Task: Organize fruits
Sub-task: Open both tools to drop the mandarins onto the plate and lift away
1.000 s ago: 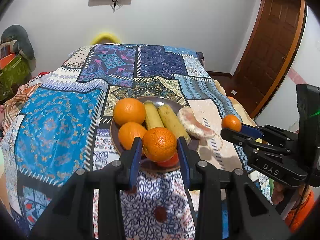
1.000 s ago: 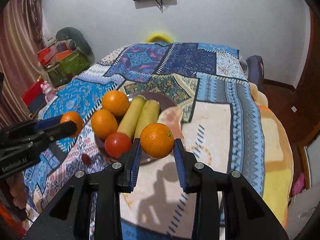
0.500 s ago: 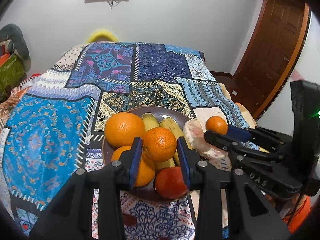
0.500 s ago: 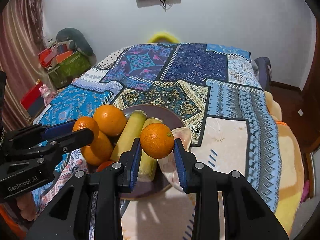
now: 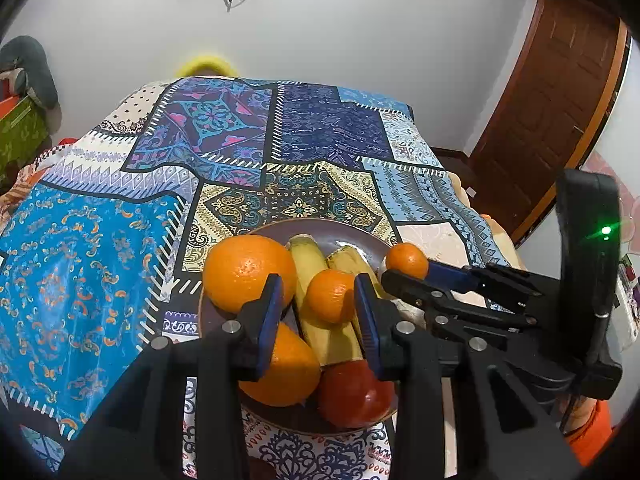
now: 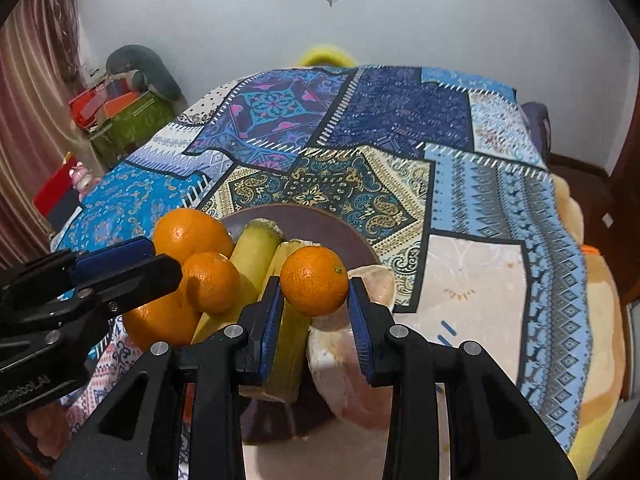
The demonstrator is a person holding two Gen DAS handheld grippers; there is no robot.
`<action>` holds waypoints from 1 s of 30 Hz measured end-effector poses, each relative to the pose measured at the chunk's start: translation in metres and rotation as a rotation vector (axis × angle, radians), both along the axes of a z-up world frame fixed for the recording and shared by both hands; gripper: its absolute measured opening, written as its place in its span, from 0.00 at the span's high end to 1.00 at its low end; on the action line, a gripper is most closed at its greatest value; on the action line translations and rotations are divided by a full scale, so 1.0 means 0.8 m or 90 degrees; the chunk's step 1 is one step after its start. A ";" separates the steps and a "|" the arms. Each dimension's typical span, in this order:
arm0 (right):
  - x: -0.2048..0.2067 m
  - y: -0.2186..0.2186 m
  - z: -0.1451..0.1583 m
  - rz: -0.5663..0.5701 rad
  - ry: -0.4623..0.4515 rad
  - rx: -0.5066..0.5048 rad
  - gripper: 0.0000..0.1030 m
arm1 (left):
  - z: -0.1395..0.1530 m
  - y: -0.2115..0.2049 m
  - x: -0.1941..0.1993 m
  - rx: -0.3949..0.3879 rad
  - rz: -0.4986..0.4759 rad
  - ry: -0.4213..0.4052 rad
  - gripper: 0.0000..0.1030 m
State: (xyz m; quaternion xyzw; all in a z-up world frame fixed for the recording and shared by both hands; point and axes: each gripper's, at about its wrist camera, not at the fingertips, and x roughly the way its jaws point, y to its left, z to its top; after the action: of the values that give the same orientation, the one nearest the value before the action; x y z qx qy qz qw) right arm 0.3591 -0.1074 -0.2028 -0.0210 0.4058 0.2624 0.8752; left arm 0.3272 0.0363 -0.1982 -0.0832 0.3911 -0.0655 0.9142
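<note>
A: Left hand-held gripper (image 5: pixel 317 285); state?

B: Spread; blue pads stand apart over the round dark-brown plate (image 5: pixel 340 232). A small orange mandarin (image 5: pixel 331 297) shows between them but sits past the tips; a strip of banana is visible between the fruit and the left pad; not pinched, as far as the left wrist view shows.

A: Where does that mandarin rest?

B: On top of the two yellow-green bananas (image 5: pixel 310 264), which lie side by side along the middle of the plate; from the right wrist view it is just beyond the left tool's tip, touching the nearer banana.

A: Right hand-held gripper (image 6: pixel 314 286)?

B: Pinching a second small orange mandarin (image 6: pixel 314 281), both pads pressed to its sides; fruit held above the plate's right half, over the right banana and a pale pink lump (image 6: pixel 352 368) at the plate's right edge; what that lump is, I cannot tell.

A: Other fruit?

B: Large round orange (image 5: pixel 248 272) at the plate's far left, touching the left banana; second large orange (image 5: pixel 286 368) nearer, partly behind the left finger; round red fruit (image 5: pixel 354 392) beside it at the near rim.

A: Surface?

B: Patchwork-printed blue cloth (image 5: pixel 100 260) under the plate; brown wooden door (image 5: pixel 560 100) at far right.
</note>
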 end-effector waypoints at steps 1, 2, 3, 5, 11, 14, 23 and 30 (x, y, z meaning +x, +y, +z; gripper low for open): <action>0.002 0.001 -0.003 0.001 0.005 0.000 0.71 | 0.000 0.001 0.000 -0.001 0.001 0.001 0.65; 0.002 0.001 -0.006 0.001 0.012 0.000 0.71 | -0.001 0.003 0.000 -0.001 0.001 0.001 0.65; 0.003 0.002 -0.008 0.001 0.015 -0.002 0.71 | -0.001 0.004 -0.001 -0.001 0.002 0.001 0.65; 0.002 0.001 -0.012 -0.001 0.019 0.000 0.66 | -0.002 0.004 -0.002 0.000 0.002 0.003 0.65; -0.004 -0.006 -0.009 -0.010 0.020 -0.010 0.55 | -0.001 0.005 -0.014 0.008 0.006 0.010 0.65; -0.013 -0.012 -0.003 -0.012 0.017 -0.013 0.55 | 0.005 0.008 -0.024 0.013 0.010 0.008 0.65; -0.058 -0.021 0.031 -0.013 -0.011 -0.018 0.54 | 0.041 0.015 -0.077 0.038 0.023 -0.014 0.63; -0.097 -0.021 0.051 -0.008 -0.026 -0.020 0.54 | 0.060 0.023 -0.123 0.056 0.040 -0.027 0.58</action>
State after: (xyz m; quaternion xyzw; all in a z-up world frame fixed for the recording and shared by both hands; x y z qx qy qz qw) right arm 0.2818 -0.1244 -0.1621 -0.0379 0.3919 0.2503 0.8845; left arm 0.2289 0.0551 -0.1501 -0.0536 0.3712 -0.0213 0.9268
